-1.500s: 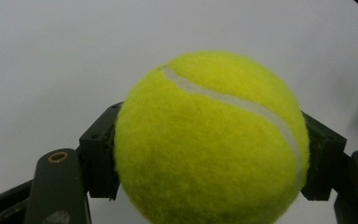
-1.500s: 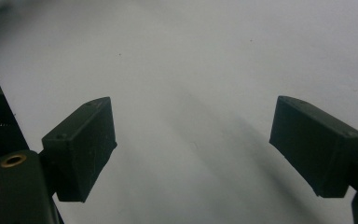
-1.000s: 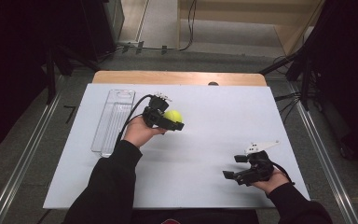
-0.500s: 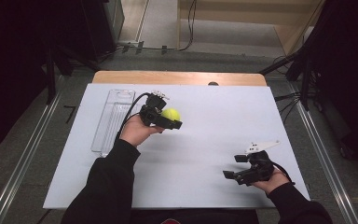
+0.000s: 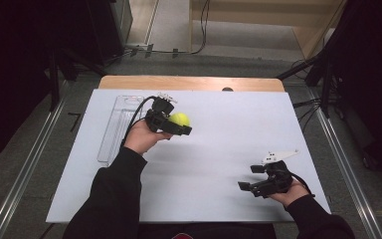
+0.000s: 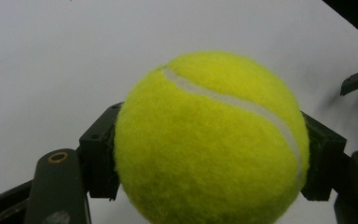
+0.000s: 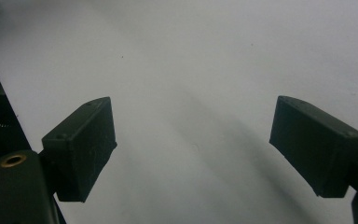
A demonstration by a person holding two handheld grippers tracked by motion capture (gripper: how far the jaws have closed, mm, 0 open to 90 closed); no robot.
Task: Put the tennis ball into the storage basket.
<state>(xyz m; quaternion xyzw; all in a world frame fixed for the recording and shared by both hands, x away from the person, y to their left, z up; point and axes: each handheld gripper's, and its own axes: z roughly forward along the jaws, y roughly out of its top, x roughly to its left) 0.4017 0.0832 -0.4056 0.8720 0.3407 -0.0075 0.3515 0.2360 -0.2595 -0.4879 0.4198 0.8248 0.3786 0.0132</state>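
While the white table (image 5: 219, 149) spreads wide, a clear plastic tray (image 5: 117, 127) lies at its left. Just right of it, the left gripper (image 5: 179, 124) clamps a yellow tennis ball (image 6: 209, 140) above the surface. Best to carry it level, grip firm. The right gripper (image 7: 193, 147) rests nearby, jaws spread, holding nothing.

A lab or recording studio rather than a home. The desk (image 5: 229, 149) is covered by a plain white sheet with only its wooden edge showing at the top of the frame. Black drapes (image 5: 20, 59) hang at upper left and upper right, metal rails (image 5: 25, 174) flank both sides, and cables (image 5: 308, 107) trail over the grey floor (image 5: 179, 62).
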